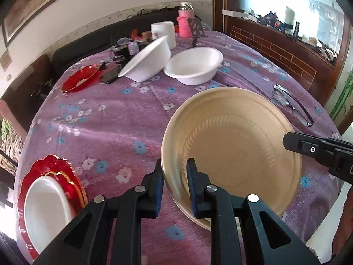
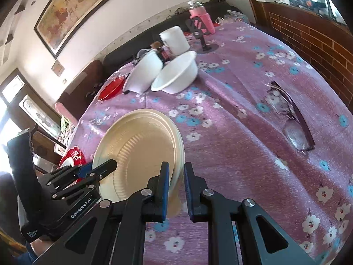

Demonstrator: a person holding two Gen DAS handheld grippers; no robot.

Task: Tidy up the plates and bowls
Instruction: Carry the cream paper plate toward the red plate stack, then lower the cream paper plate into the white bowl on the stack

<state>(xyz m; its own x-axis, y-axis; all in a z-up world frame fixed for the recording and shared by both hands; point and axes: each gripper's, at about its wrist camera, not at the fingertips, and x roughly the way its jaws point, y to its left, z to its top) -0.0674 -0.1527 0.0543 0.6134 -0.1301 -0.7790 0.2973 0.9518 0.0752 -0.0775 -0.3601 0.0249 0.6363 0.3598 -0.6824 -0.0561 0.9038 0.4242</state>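
On the purple flowered tablecloth (image 1: pixel 114 119) I count two empty white round bowls, one tilted (image 1: pixel 146 61) and one upright (image 1: pixel 195 65). There are two beige paper plates (image 2: pixel 141 150), stacked together. One red glass dish (image 1: pixel 79 78) is at the far side, and one red scalloped plate (image 1: pixel 50 165) with one white bowl (image 1: pixel 46 205) on it. Also one pair of eyeglasses (image 1: pixel 291 103), one white plastic tub (image 1: pixel 164 32) and one pink bottle (image 1: pixel 185 22).

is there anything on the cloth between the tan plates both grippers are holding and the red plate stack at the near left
Nothing visible. The tan plates are pinched by the left gripper and right gripper. Between them and the red plate stack lies only bare purple tablecloth. The white bowls sit farther back.
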